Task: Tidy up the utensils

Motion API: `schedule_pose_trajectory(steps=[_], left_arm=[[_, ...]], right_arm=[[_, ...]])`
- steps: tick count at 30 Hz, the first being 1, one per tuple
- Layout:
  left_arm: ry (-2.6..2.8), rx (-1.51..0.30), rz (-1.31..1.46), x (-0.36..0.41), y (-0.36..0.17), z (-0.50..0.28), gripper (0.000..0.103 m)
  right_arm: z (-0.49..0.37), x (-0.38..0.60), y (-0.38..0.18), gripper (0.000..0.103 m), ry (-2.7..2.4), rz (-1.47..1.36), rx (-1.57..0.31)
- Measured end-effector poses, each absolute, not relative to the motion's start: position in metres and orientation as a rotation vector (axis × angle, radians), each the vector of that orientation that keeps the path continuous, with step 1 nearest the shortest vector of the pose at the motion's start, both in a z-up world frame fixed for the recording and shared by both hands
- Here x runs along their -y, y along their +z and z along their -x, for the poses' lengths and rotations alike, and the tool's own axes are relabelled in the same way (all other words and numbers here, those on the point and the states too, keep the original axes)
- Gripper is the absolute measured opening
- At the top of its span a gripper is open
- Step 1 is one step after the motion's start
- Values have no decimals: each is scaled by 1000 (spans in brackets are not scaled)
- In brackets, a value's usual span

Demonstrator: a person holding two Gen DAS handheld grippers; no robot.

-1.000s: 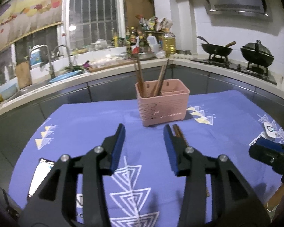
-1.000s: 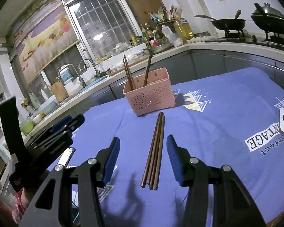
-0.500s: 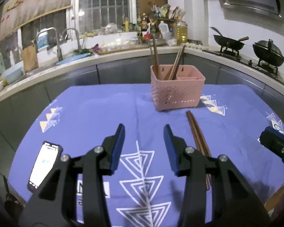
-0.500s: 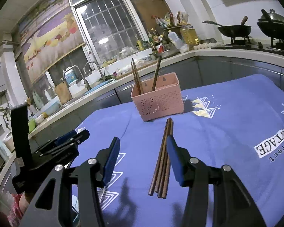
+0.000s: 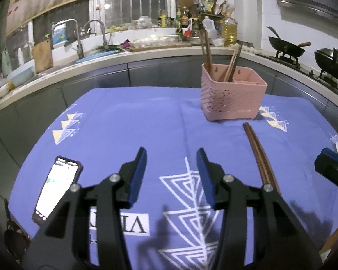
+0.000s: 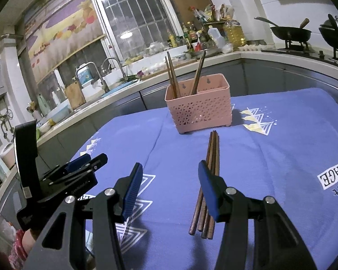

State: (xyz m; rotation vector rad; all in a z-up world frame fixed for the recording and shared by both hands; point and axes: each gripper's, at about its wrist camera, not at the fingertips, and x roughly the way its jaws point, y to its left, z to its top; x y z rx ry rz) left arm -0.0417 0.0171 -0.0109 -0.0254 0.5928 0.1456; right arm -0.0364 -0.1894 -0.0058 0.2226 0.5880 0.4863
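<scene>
Right wrist view is showing the thing that matters most: the bundle of loose chopsticks (image 6: 208, 180) is lying flat on the blue tablecloth (image 6: 281, 157), its long axis running near to far, almost in line with the right gripper (image 6: 170, 187). The sticks' near ends are sitting just right of the gap between the jaws, partly hidden behind the right-hand blue pad, and the far ends are pointing at the pink basket (image 6: 199, 105). That basket is standing further back on the cloth, with several chopsticks already leaning upright in it.

Both jaws of the right gripper are spread wide with nothing between them, hovering over the cloth. The left gripper (image 5: 171, 175) is likewise gaping and empty, aimed at bare cloth, with a phone (image 5: 56, 189) lying to its near left. From its view the loose chopsticks (image 5: 260, 157) are lying well off to the right, so the right gripper looks the nearer one by far.

To my eye the pickup is falling to the right hand. Because the sticks are running along the fingers and not across them, I'd guess it needs a small shift right and a descent so the pads straddle the bundle from either side. Gripping several thin sticks at once is risking one slipping free.
</scene>
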Motion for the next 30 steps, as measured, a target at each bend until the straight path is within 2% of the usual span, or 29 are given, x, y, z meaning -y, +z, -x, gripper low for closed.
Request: schedule_pose_trajectory(steps=[14,16,21,25,26,28,30], left_arm=[[179,-606,-6,-16,-15,36,45],[179,-604,-13,-15,-15,36,52],[167,-584,-30,-5,-11,39,58],[136,-550,-35,7,-6,47,75],[135,-540,-40,10,-5,49,83],[130,-511,-44,16,-2,52,93],[97,-486,-37,20,0,56,94]], right_arm=[[29,193,-12,52,485,-248,-600],[29,197,-13,52,484,-258,-597],[28,204,-16,52,482,-276,-597],[29,210,-16,52,476,-286,-591],[28,213,-16,52,471,-290,-588],[28,218,-17,52,461,-301,-586],[27,221,-18,52,451,-308,-586]])
